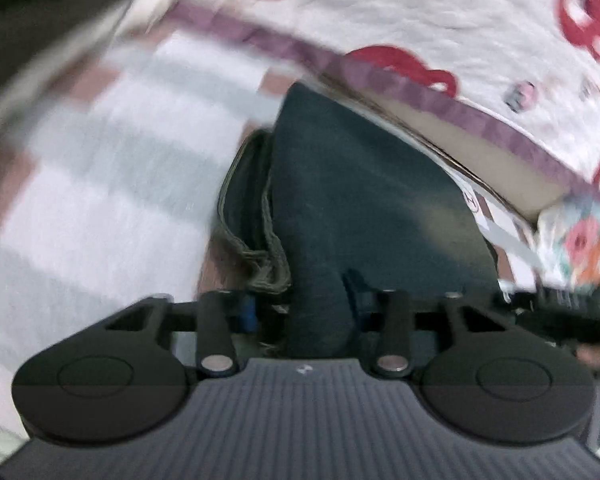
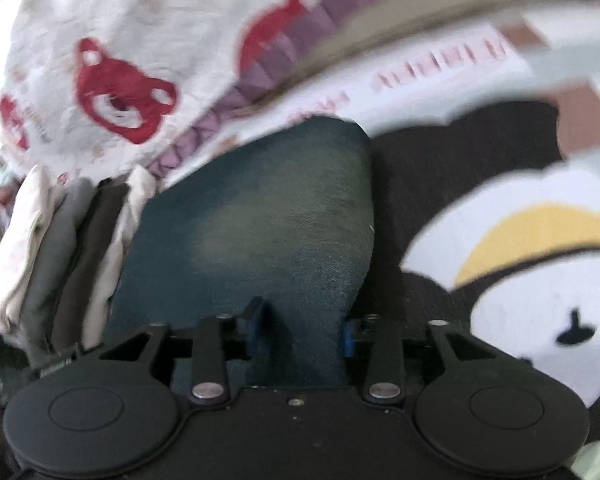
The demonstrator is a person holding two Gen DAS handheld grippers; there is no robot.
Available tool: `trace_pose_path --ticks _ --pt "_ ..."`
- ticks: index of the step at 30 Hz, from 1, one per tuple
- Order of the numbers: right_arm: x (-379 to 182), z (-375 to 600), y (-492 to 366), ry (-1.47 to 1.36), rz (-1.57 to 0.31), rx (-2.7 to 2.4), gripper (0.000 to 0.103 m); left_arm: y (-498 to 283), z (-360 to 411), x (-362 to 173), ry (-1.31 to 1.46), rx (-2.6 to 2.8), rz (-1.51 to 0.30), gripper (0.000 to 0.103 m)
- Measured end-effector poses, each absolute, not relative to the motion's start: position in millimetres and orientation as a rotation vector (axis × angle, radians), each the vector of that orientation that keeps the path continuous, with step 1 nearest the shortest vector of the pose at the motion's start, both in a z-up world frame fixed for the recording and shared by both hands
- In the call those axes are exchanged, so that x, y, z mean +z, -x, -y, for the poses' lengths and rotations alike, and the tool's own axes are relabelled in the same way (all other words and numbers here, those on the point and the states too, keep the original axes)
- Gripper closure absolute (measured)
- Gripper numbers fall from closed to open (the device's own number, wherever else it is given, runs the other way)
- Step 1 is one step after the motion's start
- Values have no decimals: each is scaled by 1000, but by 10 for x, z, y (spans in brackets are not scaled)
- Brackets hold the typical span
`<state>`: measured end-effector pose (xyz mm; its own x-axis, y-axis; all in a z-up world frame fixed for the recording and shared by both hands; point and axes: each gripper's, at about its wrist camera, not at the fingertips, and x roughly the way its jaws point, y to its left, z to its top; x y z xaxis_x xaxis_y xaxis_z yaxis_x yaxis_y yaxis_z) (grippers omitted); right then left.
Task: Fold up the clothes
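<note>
Jeans (image 1: 364,208) are laid on a striped sheet (image 1: 100,184), their long axis running away from both cameras toward a bear-print blanket (image 2: 112,80). A fold of denim is clamped between the left gripper (image 1: 300,312) fingers; another is pinched by the right gripper (image 2: 300,328).
</note>
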<state>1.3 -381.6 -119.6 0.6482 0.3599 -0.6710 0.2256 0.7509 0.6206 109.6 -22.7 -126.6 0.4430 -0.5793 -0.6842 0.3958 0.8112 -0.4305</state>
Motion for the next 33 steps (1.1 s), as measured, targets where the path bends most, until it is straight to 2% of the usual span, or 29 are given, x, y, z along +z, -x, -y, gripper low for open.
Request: trace_pose_path --ticks 3,8,11,15,20,22,26,27,30,31,33 --pt "-1353 3955 -165 -871 -897 101 50 -1047 289 -1223 171 -601 -898 68" --pt "-1096 3763 -103 -679 -793 166 76 -962 352 -1119 100 -598 -847 74" --pt "-862 3640 37 -586 -733 170 79 -870 390 -992 53 -624 -818 76" --pt "-654 3605 196 -526 -698 157 79 -829 408 -949 80 -663 -862 76" --pt "-841 3710 135 -539 -812 102 76 -879 490 -1064 90 -655 -956 70" --pt "-954 3765 119 -586 -840 79 73 -923 455 -1105 128 -671 -1000 57" --pt "-1027 3807 137 -584 -896 65 69 -1063 255 -1302 347 -643 -1120 47" --pt "-1030 3821 142 -591 -901 71 69 -1090 220 -1366 401 -642 -1143 40" --pt "-1071 3884 162 -642 -912 90 65 -1098 242 -1436 439 -661 -1129 44" --pt "-1126 3915 147 -682 -913 99 63 -1088 287 -1417 404 -672 -1108 52" --pt "-1237 3977 117 -762 -914 117 58 -1028 392 -1339 300 -696 -1047 60"
